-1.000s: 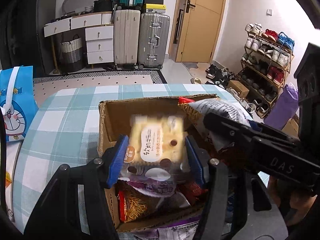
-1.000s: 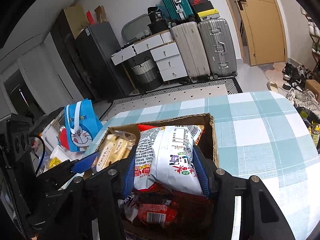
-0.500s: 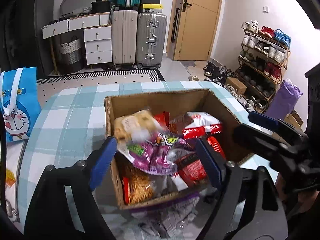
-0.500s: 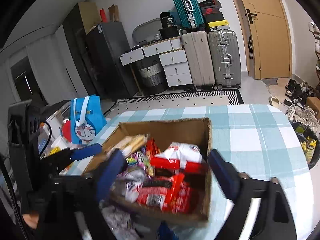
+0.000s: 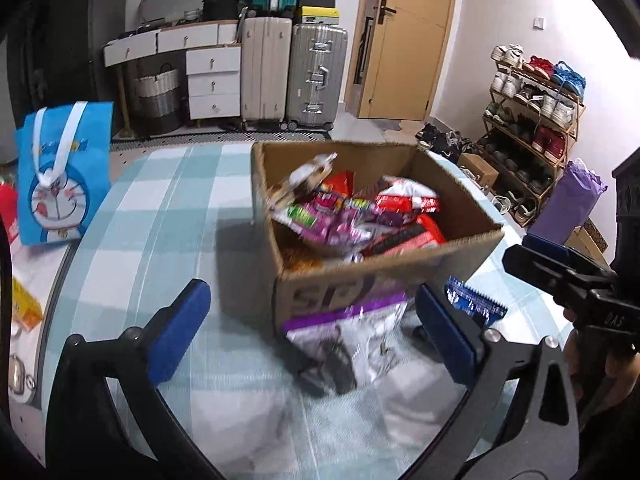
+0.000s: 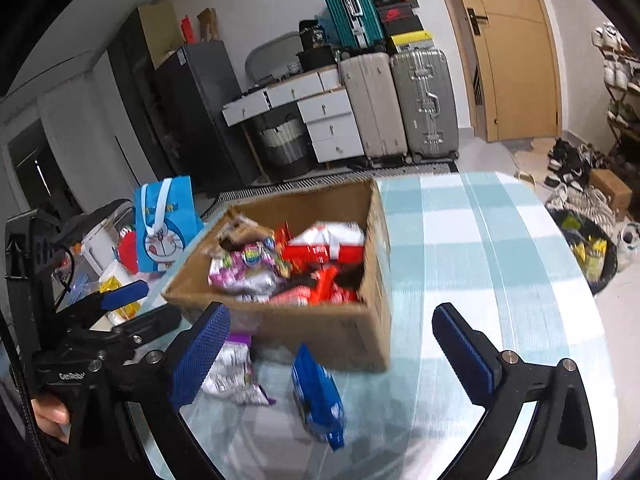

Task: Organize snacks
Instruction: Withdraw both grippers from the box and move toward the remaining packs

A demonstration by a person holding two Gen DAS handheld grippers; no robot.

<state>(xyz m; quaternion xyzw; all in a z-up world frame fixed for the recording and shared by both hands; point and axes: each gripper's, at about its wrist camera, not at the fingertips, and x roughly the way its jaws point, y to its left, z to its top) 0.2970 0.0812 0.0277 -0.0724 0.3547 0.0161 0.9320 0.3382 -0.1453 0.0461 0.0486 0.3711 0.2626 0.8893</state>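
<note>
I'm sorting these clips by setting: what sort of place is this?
Most likely a lived-in home, perhaps an entryway room: upright hard-shell suitcases beside a white drawer unit, a loaded shoe rack, and a cardboard snack box on a checked tablecloth.

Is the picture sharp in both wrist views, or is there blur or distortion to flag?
Left wrist: cardboard box and its snacks smeared by motion blur, room behind sharp, fisheye bends the edges. Right wrist: box and blue packet blurred, table glares slightly.

Surface point(image 5: 152, 216) w/ teal-white check cloth. On it: cardboard box point(image 5: 360, 280) at centre, purple-silver packet point(image 5: 348, 336) touching box front, blue packet point(image 6: 318, 396) lower centre, blue cartoon bag point(image 5: 64, 176) upper left.
</note>
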